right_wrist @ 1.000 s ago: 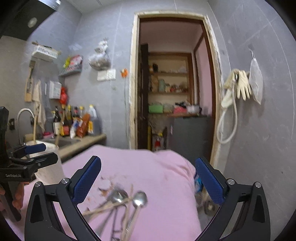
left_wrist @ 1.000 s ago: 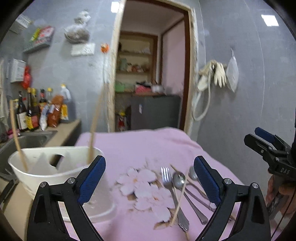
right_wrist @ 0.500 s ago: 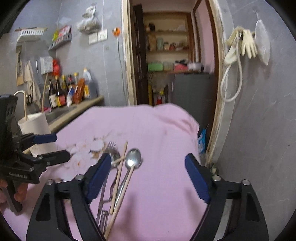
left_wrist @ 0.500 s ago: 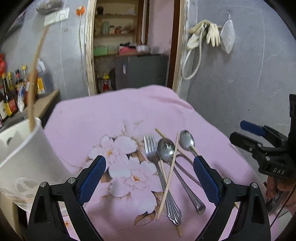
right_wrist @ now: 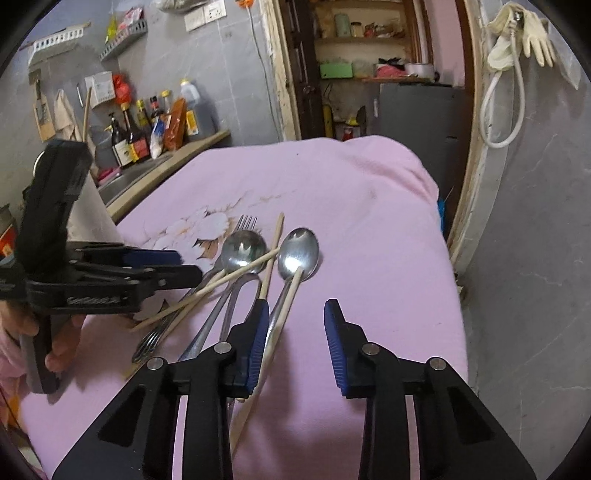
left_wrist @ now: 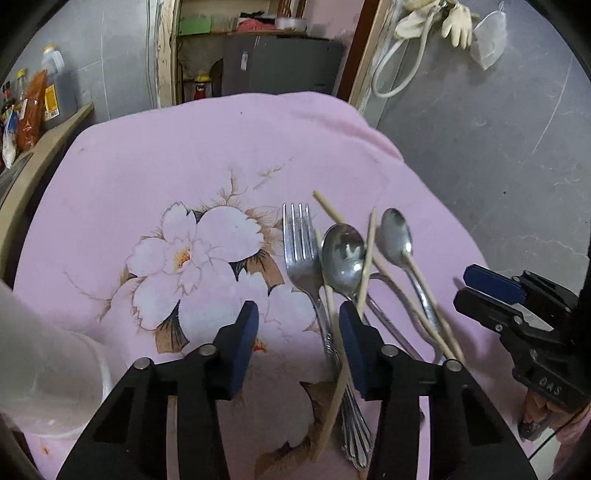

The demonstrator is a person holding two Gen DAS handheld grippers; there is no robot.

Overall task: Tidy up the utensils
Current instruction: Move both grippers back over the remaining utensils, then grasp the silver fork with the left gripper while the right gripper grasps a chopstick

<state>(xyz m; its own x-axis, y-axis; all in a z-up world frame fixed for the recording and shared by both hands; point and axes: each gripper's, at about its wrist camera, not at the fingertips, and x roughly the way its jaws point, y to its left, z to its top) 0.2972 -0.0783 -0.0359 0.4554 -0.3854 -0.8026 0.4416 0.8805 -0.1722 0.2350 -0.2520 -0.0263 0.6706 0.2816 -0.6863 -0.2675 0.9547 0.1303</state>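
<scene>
Both claws, left (left_wrist: 297, 343) and right (right_wrist: 295, 339), now lowered and narrowed yet still gaping empty over the steel fork (left_wrist: 301, 254), spoons and wooden chopsticks (left_wrist: 365, 266), ready for picking.

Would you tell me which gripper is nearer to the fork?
Left. The left gripper hovers open right beside the fork; the right gripper, also open, sits farther off, past both spoons.

Ahead of the tools hang pale rubber gloves (right_wrist: 535, 26) with a white hose (right_wrist: 506, 107). Far left, sauce bottles (right_wrist: 129, 136) crowd a counter (right_wrist: 199, 142); beyond, shelves (right_wrist: 362, 35) hold blurred, perhaps plastic, containers.
</scene>
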